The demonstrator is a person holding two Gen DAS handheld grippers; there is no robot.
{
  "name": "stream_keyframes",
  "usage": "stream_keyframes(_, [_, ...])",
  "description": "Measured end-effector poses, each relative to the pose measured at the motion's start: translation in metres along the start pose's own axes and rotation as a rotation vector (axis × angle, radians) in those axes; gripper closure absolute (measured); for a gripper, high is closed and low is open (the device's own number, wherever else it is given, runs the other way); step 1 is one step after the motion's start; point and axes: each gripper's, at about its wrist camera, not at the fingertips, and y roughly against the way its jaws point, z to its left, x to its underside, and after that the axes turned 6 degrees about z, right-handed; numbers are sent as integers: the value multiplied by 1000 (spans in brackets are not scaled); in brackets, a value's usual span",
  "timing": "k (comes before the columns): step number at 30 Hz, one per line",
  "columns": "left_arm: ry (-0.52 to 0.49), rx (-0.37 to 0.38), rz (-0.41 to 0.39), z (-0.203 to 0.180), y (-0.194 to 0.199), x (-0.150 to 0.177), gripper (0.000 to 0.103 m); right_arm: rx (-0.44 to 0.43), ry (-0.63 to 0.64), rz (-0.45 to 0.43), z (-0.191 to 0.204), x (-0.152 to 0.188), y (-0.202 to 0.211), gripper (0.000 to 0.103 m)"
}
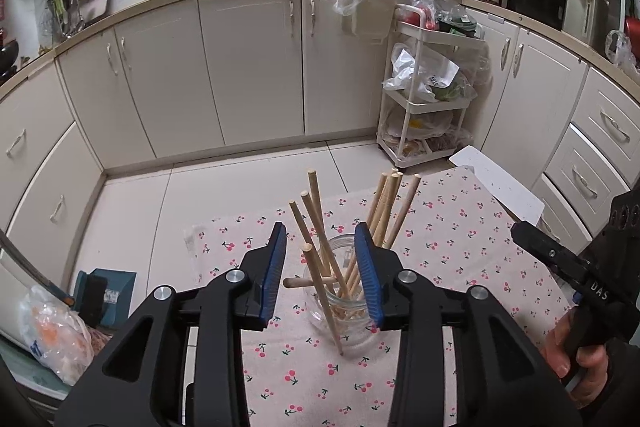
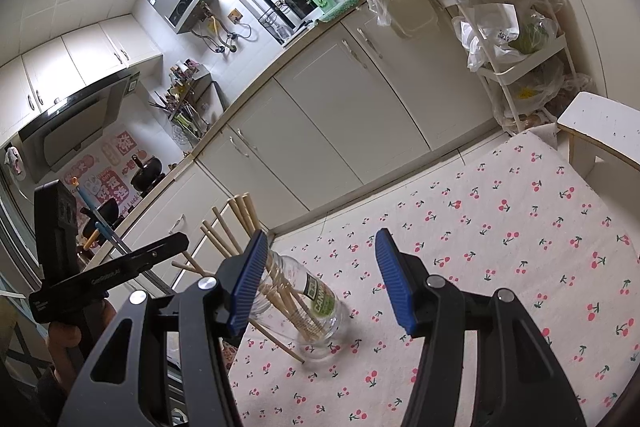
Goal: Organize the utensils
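Left gripper (image 1: 321, 271) is standing with its blue-padded jaws spread apart and holding nothing; seen from the left wrist camera, it is hovering directly above the glass jar (image 1: 340, 301), whose mouth is showing in the gap between the two pads. Right gripper (image 2: 320, 281) is also standing wide, empty, and is sitting off to the right of the jar (image 2: 310, 311), with its left pad overlapping the jar's upper part in the right wrist view; whether that pad is touching the glass cannot be told.

The jar is standing upright on the cherry-print tablecloth (image 1: 460, 247), near the table's far edge. Wooden chopsticks (image 1: 384, 207) are standing inside it in two fanned groups, their thick ends leaning outward above the rim. One chopstick (image 1: 326, 301) is leaning against the outside of the jar, with its tip resting on the cloth (image 2: 520, 227) at the jar's near side. Another short wooden piece is lying crosswise at the jar's mouth.

Beyond the table, a white tiered cart (image 1: 424, 95) loaded with plastic bags is standing against the cream cabinets (image 1: 248, 67). A white stool (image 2: 600, 131) is sitting just beside the table's far right corner.
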Motion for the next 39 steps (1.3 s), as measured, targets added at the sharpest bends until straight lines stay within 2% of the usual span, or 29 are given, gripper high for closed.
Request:
stream_keyframes(3, [-2, 6, 20, 0, -7, 0, 72, -1, -5, 1, -1, 0, 0, 48])
stream_keyframes(5, [-4, 2, 29, 0, -11, 0, 97, -1, -9, 0, -1, 1, 0, 48])
stream_keyframes(10, [-9, -8, 13, -1, -8, 0, 98, -5, -23, 6, -3, 1, -1, 48])
stream_keyframes(15, [28, 45, -21, 4, 15, -10, 98, -10, -29, 4, -4, -1, 1, 48])
stream_keyframes(21, [109, 70, -169, 20, 63, -36, 98, -13, -35, 5, -5, -2, 1, 48])
stream_keyframes(26, [144, 89, -234, 25, 82, -55, 98, -13, -37, 7, -6, -3, 1, 48])
stream_keyframes(31, [153, 102, -242, 24, 82, -61, 98, -13, -38, 8, -7, -4, 1, 48])
stream_keyframes(39, [134, 92, -194, 14, 52, -53, 98, -13, -42, 10, -9, -3, 1, 48])
